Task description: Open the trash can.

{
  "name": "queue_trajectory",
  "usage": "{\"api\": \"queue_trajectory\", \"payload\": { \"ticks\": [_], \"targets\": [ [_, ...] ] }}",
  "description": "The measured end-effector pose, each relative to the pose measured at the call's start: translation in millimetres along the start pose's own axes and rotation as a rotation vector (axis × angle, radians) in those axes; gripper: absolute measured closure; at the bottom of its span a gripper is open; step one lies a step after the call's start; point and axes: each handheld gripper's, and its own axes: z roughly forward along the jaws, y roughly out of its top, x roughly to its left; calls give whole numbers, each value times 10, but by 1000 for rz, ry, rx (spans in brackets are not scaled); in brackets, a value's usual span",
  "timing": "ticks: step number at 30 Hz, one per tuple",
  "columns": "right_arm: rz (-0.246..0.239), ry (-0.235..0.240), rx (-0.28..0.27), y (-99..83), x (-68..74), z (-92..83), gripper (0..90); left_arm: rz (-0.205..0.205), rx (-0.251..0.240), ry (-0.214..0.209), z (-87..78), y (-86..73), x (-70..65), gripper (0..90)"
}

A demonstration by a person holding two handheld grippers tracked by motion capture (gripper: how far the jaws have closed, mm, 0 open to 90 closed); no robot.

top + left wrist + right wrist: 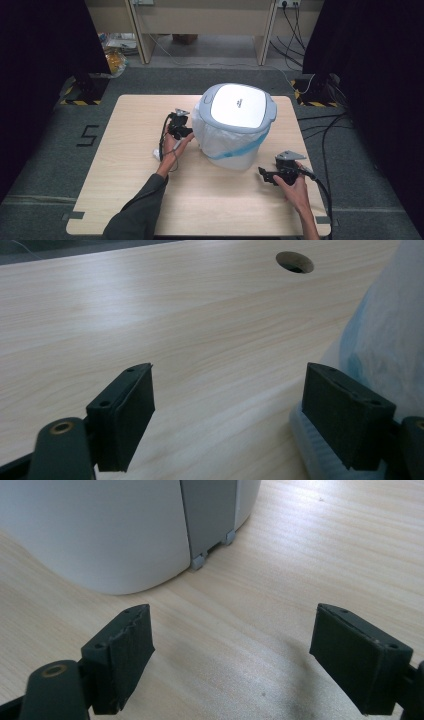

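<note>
White lidded bin (235, 125) with plastic liner (225, 145) stands at counter (125, 200) centre, toward far edge; blue band of liner hangs around its body. Left gripper (180, 131) just beside bin's left side, fingers (125, 415) spread wide, holding nothing; right-hand finger close against liner fabric. Right gripper (267, 176) near bin's front right, apart from it, fingers (122, 655) wide open, empty, aimed at bin base. Round hole (295, 262) in counter beyond left gripper.
</note>
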Motion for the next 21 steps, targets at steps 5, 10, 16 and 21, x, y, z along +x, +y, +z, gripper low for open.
{"api": "queue_trajectory", "payload": {
  "ticks": [5, 10, 16, 21],
  "targets": [
    [5, 4, -1, -3, 11, -7, 172, -4, 9, -24, 185, 51, -58, 207],
    [5, 7, -2, 2, -5, -21, 172, -26, 21, -40, 288, 40, -32, 216],
    [7, 10, 3, -13, -10, 7, 174, -44, 10, -65, 337, 71, -5, 212],
    [10, 13, 4, -14, -8, 11, 176, -54, 19, -88, 373, 85, 9, 229]
  ]
}}
